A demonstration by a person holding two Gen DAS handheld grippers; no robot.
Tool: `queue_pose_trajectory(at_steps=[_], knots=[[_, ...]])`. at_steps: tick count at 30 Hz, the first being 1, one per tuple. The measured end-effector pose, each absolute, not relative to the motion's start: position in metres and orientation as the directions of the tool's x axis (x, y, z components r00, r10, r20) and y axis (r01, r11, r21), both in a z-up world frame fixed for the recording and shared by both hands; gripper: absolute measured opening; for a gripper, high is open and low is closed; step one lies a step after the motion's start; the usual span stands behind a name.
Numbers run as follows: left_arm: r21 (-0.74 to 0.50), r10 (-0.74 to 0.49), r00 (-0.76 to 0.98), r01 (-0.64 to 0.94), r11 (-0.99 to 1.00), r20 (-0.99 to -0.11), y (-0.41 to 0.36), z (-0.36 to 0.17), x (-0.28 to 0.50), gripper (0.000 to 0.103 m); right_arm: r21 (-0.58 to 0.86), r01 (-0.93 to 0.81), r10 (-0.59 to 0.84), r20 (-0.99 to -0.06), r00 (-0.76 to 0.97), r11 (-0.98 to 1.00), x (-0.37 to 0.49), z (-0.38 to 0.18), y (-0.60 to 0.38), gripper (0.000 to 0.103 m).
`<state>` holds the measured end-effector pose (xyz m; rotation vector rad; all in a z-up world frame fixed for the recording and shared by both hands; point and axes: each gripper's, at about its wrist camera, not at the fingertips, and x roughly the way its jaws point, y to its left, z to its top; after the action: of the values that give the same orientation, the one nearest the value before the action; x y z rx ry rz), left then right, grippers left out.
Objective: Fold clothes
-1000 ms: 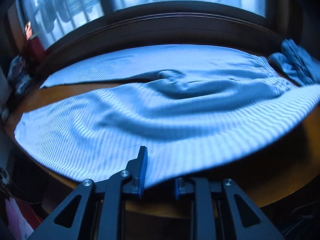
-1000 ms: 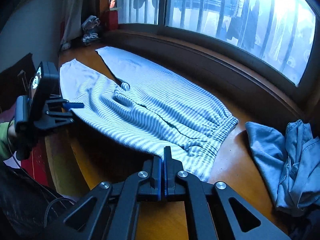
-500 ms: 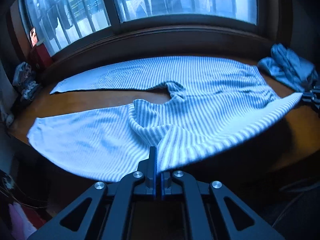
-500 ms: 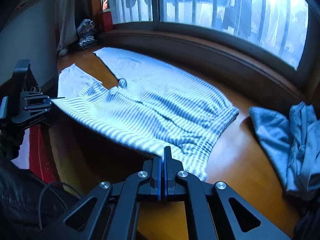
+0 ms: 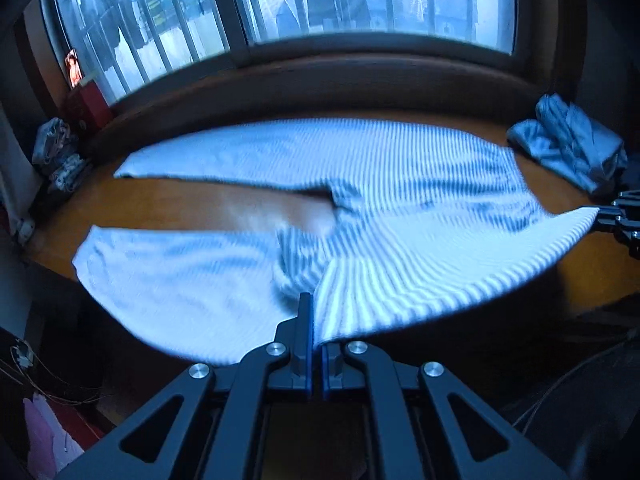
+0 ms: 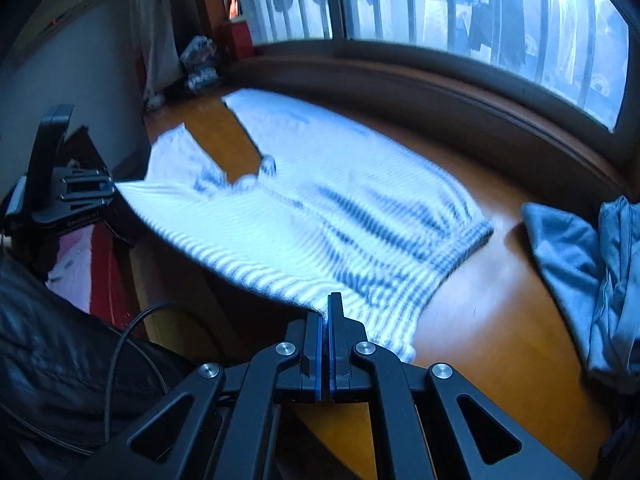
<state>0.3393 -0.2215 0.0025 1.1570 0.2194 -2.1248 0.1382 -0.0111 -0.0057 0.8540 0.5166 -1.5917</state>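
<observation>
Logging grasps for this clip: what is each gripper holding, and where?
Both hold the striped pants along the near edge: left gripper mid-edge, right gripper at the waistband corner.

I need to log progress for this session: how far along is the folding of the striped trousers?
Early. Done: the striped trousers are laid out on the wooden sill. In hand: the left claw and right claw are each shut on the near edge, lifting it taut between them. Left: no fold is laid yet, the two legs lie apart, and the grey garment sits crumpled, untouched.
</observation>
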Motion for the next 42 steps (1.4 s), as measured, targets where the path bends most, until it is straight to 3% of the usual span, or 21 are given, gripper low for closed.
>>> queue_pose_trajectory(at_steps=[5,9,15,20,25,29,35,38,42], knots=[[0.321,-0.616,-0.396,0.595,-0.737,-0.681,-0.261,0.04,0.273,0.002,0.14,0.963,-0.69,-0.721,-0.061,-0.231,0.103,0.02,-0.031,0.002],[0.382,-0.614,-0.445,0.507,-0.773,-0.652,-0.301,0.046,0.212,0.003,0.101,0.941,-0.662,-0.735,-0.148,-0.323,0.069,0.016,-0.06,0.003],[0.358,-0.515,-0.469,0.386,-0.85,-0.718,-0.364,0.015,0.139,0.003,0.172,0.861,-0.604,-0.776,-0.181,-0.479,0.006,-0.012,-0.093,0.003],[0.309,-0.424,-0.405,0.321,-0.895,-0.81,-0.411,-0.041,0.095,0.005,0.222,0.78,-0.542,-0.823,-0.172,-0.585,-0.034,-0.049,-0.113,0.004],[0.299,-0.404,-0.387,0.305,-0.904,-0.829,-0.422,-0.058,0.087,0.005,0.197,0.719,-0.465,-0.863,-0.195,-0.667,-0.052,-0.065,-0.123,0.016],[0.29,-0.388,-0.373,0.293,-0.911,-0.843,-0.432,-0.071,0.08,0.005,0.134,0.675,-0.419,-0.864,-0.279,-0.725,-0.056,-0.049,-0.113,0.05],[0.272,-0.362,-0.352,0.279,-0.921,-0.863,-0.446,-0.089,0.071,0.005,0.097,0.601,-0.401,-0.826,-0.396,-0.793,-0.054,-0.014,-0.08,0.05],[0.234,-0.336,-0.357,0.299,-0.925,-0.872,-0.451,-0.086,0.073,0.005,0.137,0.663,-0.45,-0.831,-0.328,-0.736,-0.043,-0.011,-0.089,0.046],[0.181,-0.3,-0.364,0.326,-0.928,-0.882,-0.458,-0.082,0.075,0.007,0.079,0.734,-0.43,-0.85,-0.304,-0.675,-0.03,-0.022,-0.107,0.041]])
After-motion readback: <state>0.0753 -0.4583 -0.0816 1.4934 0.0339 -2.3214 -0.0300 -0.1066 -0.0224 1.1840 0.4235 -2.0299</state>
